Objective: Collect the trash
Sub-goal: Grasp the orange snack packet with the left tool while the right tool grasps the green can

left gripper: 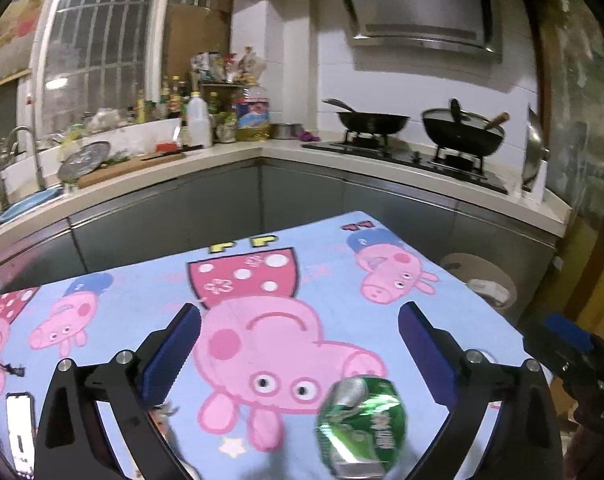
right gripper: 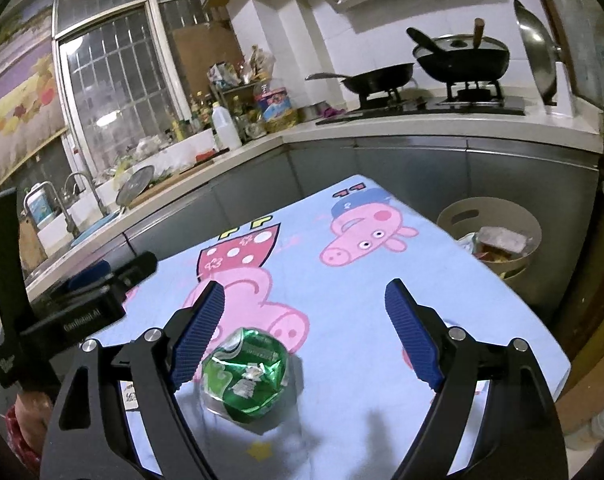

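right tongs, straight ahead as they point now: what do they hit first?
Probably the crushed green can, low between the open right tongs, nearer the left pad. Aimed higher, it's the cartoon tablecloth. Depth is unclear.

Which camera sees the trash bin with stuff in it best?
The right wrist view: the beige bin beside the table shows its open top and trash inside. The left wrist view shows only a blurry, dimmer bin.

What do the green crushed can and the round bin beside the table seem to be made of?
Green crushed can: likely thin metal, glossy, with sharp shiny creases and silvery bare patches. Round bin: probably matte beige plastic, a smooth moulded wall with a cut-out handle slot.
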